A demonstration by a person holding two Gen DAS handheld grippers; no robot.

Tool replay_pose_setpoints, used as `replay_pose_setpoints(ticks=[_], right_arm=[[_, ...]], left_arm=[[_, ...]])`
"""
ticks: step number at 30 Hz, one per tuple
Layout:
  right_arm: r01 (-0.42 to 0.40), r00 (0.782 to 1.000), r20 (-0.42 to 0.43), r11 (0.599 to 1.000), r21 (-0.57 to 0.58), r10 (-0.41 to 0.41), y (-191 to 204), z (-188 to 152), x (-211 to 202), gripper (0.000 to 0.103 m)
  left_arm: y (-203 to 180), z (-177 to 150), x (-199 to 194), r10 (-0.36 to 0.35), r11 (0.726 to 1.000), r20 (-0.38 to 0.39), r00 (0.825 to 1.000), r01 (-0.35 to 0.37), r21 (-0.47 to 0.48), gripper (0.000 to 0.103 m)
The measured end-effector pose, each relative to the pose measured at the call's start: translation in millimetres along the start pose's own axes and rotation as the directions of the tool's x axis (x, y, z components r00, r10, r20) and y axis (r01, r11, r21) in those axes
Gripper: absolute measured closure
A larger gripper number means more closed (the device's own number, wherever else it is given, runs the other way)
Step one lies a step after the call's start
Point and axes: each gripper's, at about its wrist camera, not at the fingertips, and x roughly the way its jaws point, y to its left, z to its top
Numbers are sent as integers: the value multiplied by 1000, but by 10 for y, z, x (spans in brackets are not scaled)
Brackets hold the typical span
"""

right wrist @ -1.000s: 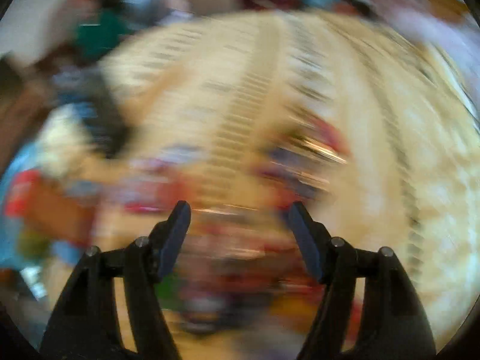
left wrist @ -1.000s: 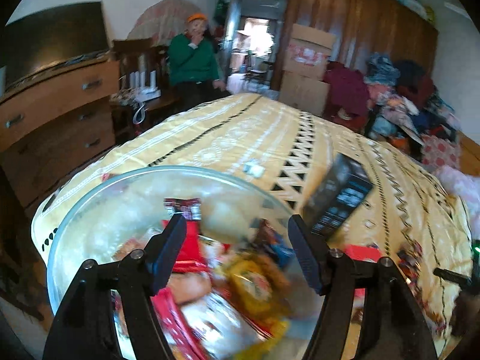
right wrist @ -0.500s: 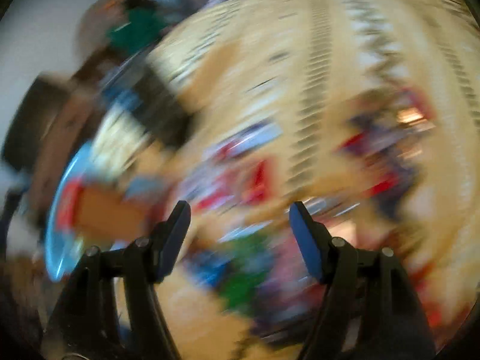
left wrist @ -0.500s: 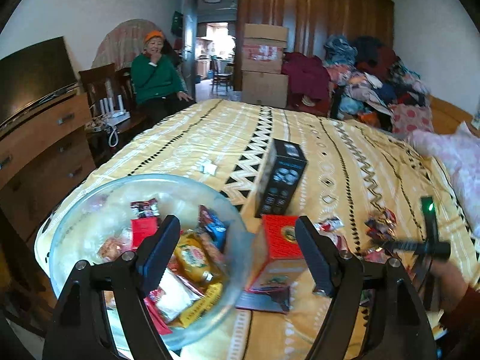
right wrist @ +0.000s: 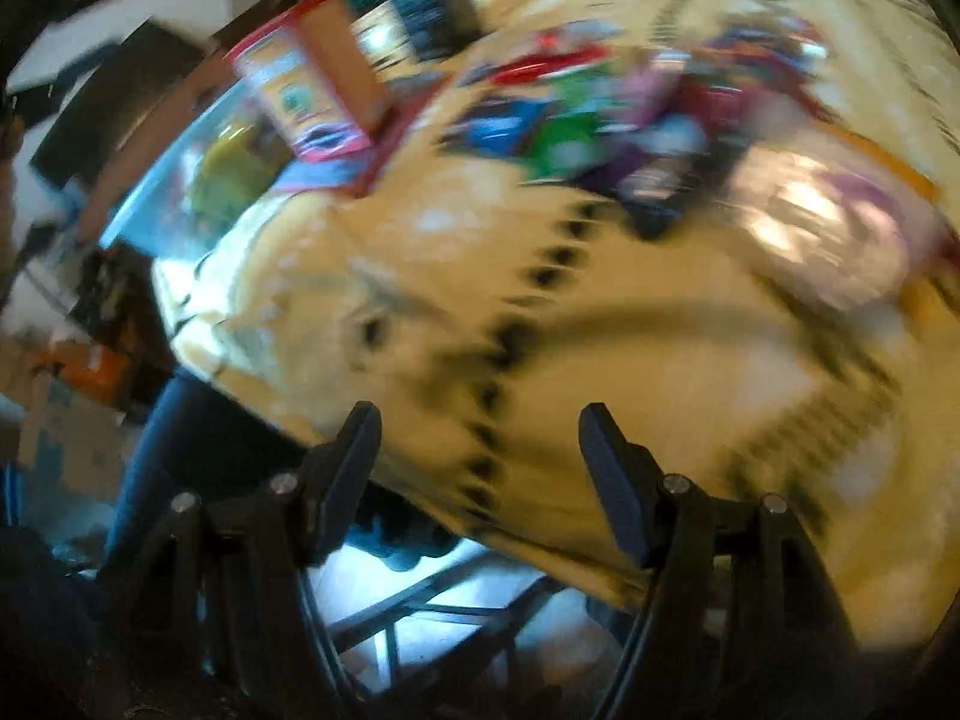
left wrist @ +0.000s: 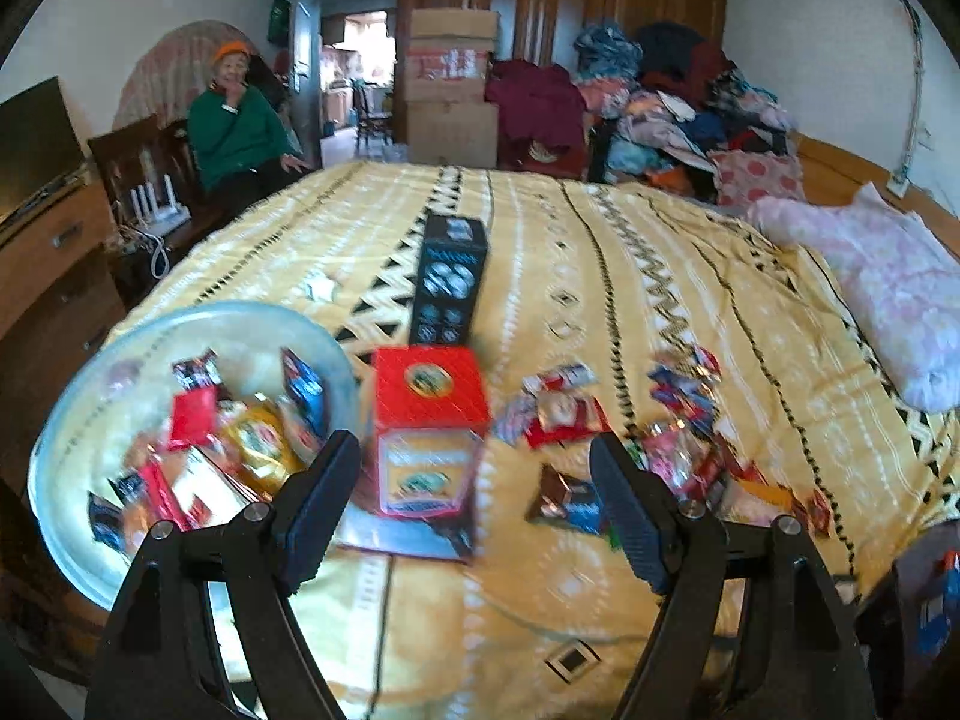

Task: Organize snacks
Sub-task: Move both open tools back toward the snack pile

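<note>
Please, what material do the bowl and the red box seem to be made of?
Bowl: probably clear glass, possibly plastic; the bedspread and snack packets show through its wall, and the rim has a bluish shine. Red box: apparently printed cardboard with a slightly glossy finish; it has flat faces and sharp folded edges.

Your bowl (left wrist: 72, 420) looks like clear, glossy glass; the wrappers (left wrist: 558, 408) beside it are shiny foil or plastic. The red box (left wrist: 429, 396) looks like smooth printed card. The bedspread (left wrist: 600, 252) is matt woven cloth. Your left gripper (left wrist: 474, 498) is matt black plastic with metal screws.
</note>
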Motion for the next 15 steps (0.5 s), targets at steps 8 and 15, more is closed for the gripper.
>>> replay_pose_setpoints(ticks=[8,15], right_arm=[[188,945,235,966,175,-226,-886,329,-572,33],[259,940,155,930,261,-305,-972,565,-144,23]], left_arm=[[-332,-220,52,-45,996,-47,998,48,79,23],[-308,-439,228,-27,995,-106,994,37,93,23]])
